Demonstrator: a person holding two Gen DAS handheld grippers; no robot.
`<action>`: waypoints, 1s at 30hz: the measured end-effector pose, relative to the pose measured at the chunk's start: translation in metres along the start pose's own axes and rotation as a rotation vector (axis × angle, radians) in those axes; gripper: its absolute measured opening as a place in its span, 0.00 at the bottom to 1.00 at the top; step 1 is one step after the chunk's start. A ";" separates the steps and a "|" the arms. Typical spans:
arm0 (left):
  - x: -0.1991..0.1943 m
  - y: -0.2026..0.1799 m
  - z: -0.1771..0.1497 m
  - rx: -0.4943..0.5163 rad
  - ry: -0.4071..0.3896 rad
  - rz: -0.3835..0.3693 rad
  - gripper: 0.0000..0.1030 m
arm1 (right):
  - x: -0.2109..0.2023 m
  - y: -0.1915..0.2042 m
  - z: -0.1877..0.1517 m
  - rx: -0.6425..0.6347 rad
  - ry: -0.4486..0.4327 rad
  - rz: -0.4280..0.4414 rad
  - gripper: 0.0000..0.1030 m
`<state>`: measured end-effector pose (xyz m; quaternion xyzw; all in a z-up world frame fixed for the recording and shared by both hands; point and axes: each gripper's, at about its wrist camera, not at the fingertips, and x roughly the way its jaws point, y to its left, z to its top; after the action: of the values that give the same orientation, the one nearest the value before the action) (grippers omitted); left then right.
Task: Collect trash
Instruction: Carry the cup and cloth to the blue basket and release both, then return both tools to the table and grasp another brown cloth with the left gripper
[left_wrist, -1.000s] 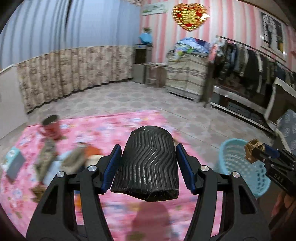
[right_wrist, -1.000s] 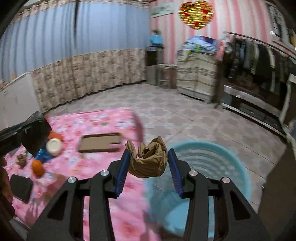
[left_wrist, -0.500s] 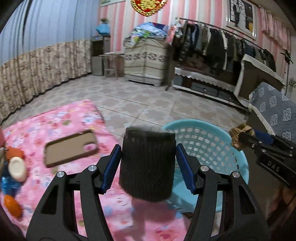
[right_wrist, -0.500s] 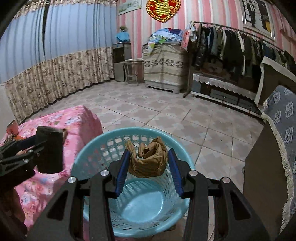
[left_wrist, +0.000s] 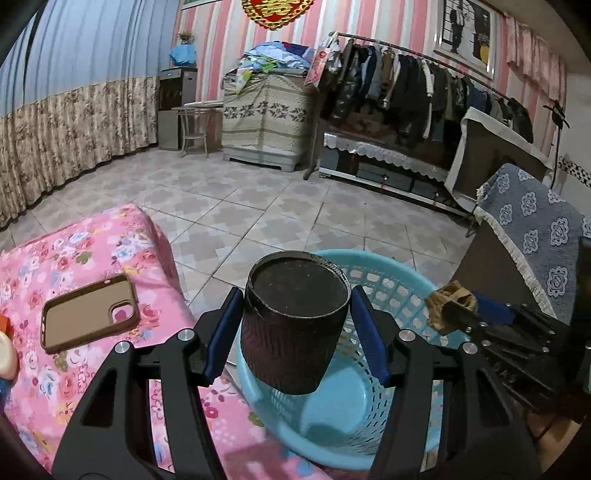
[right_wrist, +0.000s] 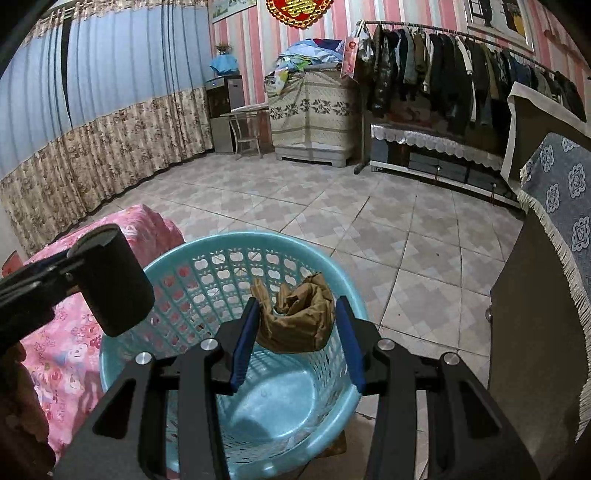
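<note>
Black ribbed paper cup (left_wrist: 295, 328), clamped between the blue pads of the left gripper (left_wrist: 295, 330), base toward the camera, hanging over the near-left rim of the turquoise basket (left_wrist: 402, 284). Left wrist view: basket interior looks bare, smooth floor under latticed walls. Right of the basket's far rim, the right gripper (left_wrist: 448, 308) comes in from the side, pinching a crumpled brown paper wad (left_wrist: 447, 297). Left of the basket, a pink floral cloth (left_wrist: 85, 369) carries a brown phone case (left_wrist: 88, 312), lying flat, well apart from the basket. Beyond the basket, open tiled floor (left_wrist: 258, 206).

Right wrist view: brown paper wad (right_wrist: 299, 317) squeezed between the pads of the right gripper (right_wrist: 297, 325), held above the middle of the basket (right_wrist: 236, 240), inside its rim line. Basket bottom shows nothing but a shadow. Cup (right_wrist: 114, 280) in the left gripper (right_wrist: 96, 269) hangs at the basket's left rim, partly over the pink cloth (right_wrist: 66, 347). Right of the basket, a dark cabinet side (right_wrist: 532, 332) with a blue patterned cover (right_wrist: 569, 206) stands close; a strip of floor (right_wrist: 406, 266) lies between. Far side of the basket is clear tile.
</note>
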<state>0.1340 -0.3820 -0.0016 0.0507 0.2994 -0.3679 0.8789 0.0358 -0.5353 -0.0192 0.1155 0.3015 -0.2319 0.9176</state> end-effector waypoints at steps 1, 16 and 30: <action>0.001 -0.001 -0.001 0.003 0.005 -0.003 0.57 | 0.001 -0.001 -0.002 0.000 0.002 -0.004 0.41; -0.001 0.016 -0.004 0.008 0.013 0.067 0.86 | 0.001 0.011 -0.005 -0.025 0.013 -0.009 0.41; -0.037 0.050 -0.006 0.013 -0.020 0.183 0.95 | -0.002 0.025 -0.010 -0.017 -0.014 -0.023 0.80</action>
<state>0.1444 -0.3212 0.0076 0.0800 0.2825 -0.2886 0.9113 0.0414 -0.5097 -0.0236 0.1028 0.2983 -0.2408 0.9178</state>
